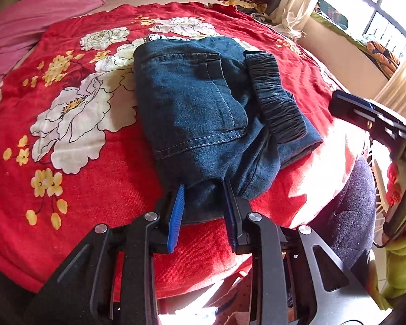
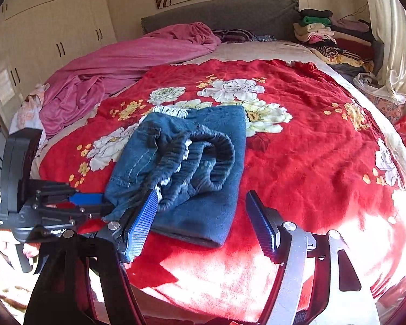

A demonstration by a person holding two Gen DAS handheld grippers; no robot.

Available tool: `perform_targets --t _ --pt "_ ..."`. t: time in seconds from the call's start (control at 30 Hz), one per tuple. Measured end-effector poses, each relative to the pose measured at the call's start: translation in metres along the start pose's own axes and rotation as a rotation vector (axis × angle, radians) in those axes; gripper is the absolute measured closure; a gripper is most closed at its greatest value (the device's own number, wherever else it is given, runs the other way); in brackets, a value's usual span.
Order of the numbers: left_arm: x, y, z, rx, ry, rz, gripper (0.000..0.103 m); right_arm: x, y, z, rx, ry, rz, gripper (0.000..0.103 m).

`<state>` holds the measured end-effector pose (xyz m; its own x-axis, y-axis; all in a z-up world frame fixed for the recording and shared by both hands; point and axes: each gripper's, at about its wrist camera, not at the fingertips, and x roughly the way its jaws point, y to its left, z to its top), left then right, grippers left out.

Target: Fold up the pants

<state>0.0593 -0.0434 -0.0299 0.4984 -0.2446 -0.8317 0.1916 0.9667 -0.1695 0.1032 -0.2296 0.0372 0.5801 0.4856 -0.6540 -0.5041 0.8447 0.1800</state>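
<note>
We are clamping the left hand-held gripper (image 1: 204, 189) on the near edge of the mostly folded pants (image 1: 203, 108) lying directly ahead on the bed (image 1: 94, 189), while the right hand-held gripper (image 2: 200, 205) is hovering agape, leaving only final tidying.

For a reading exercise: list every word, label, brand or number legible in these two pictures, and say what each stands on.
"DA": letters cut off by the frame edge, on the right gripper body, in the left wrist view.
White lettering on the left gripper body, in the right wrist view: too blurred to read.
Jeans and red floral blanket: no readable text.
</note>
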Motion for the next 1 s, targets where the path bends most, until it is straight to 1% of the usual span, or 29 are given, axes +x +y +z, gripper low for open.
perform_targets --t 0.03,0.07,0.1,0.17,0.23,0.33,0.4,0.43,0.47,0.5,0.53,0.57,0.6,0.63,0.7,0.73,0.77,0.8,0.87,0.9,0.93,0.97,1.0 --pt "0.0 0.0 0.0 -0.003 -0.001 0.0 0.084 0.005 0.004 0.014 -0.019 -0.006 0.024 0.037" --pt "0.0 -0.001 -0.001 -0.003 -0.004 0.002 0.084 0.013 0.009 0.027 -0.049 0.001 0.039 0.032" --pt "0.0 -0.001 -0.001 0.0 -0.007 0.006 0.084 0.024 0.016 0.041 -0.089 0.017 0.048 0.03" --pt "0.0 -0.002 -0.002 0.001 -0.009 0.006 0.084 0.051 0.03 0.065 -0.172 0.059 0.053 0.029" --pt "0.0 -0.001 -0.002 0.0 -0.008 0.003 0.084 0.085 0.037 0.082 -0.222 0.14 0.106 0.03" --pt "-0.001 -0.003 -0.004 0.007 -0.008 0.004 0.084 0.132 0.042 0.092 -0.257 0.273 0.141 0.03" --pt "-0.001 -0.003 -0.006 0.007 -0.008 0.001 0.084 0.157 0.045 0.088 -0.296 0.353 0.103 0.05" --pt "-0.001 -0.003 -0.007 0.008 -0.008 -0.002 0.084 0.163 0.047 0.085 -0.313 0.37 0.109 0.066" --pt "-0.002 -0.003 -0.008 0.009 -0.008 -0.004 0.084 0.165 0.047 0.084 -0.307 0.357 0.103 0.073" --pt "-0.001 -0.003 -0.008 0.009 -0.008 -0.006 0.084 0.166 0.046 0.084 -0.291 0.344 0.084 0.074" --pt "-0.001 -0.003 -0.008 0.008 -0.007 -0.008 0.084 0.168 0.044 0.084 -0.285 0.332 0.053 0.078" --pt "0.0 -0.003 -0.008 0.007 -0.006 -0.009 0.084 0.172 0.042 0.083 -0.293 0.324 0.008 0.079" --pt "0.001 -0.003 -0.008 0.008 -0.007 -0.007 0.084 0.177 0.038 0.081 -0.292 0.329 -0.021 0.079" --pt "0.001 -0.004 -0.008 0.008 -0.009 -0.006 0.084 0.18 0.035 0.078 -0.271 0.339 -0.006 0.079" --pt "0.002 -0.004 -0.009 0.01 -0.01 -0.001 0.082 0.178 0.029 0.077 -0.242 0.317 0.018 0.079" --pt "0.002 -0.003 -0.009 0.008 -0.01 -0.003 0.082 0.172 0.025 0.078 -0.219 0.305 0.031 0.077" --pt "0.002 -0.002 -0.009 0.003 -0.01 -0.007 0.082 0.165 0.021 0.082 -0.189 0.289 0.037 0.068" --pt "0.0 0.0 -0.009 -0.002 -0.009 -0.013 0.081 0.152 0.016 0.086 -0.156 0.254 0.048 0.063" --pt "-0.01 0.002 -0.006 -0.014 -0.009 -0.029 0.073 0.122 0.004 0.094 -0.106 0.167 0.077 0.05" --pt "-0.018 0.005 -0.003 -0.016 -0.031 -0.033 0.066 0.105 -0.003 0.096 -0.089 0.127 0.072 0.046" --pt "-0.026 0.007 0.001 -0.02 -0.054 -0.03 0.063 0.091 -0.009 0.098 -0.075 0.094 0.056 0.042" --pt "-0.032 0.01 0.006 -0.026 -0.072 -0.024 0.062 0.077 -0.017 0.097 -0.061 0.071 0.037 0.035" --pt "-0.038 0.013 0.01 -0.034 -0.085 -0.014 0.061 0.066 -0.023 0.096 -0.05 0.05 0.019 0.032"
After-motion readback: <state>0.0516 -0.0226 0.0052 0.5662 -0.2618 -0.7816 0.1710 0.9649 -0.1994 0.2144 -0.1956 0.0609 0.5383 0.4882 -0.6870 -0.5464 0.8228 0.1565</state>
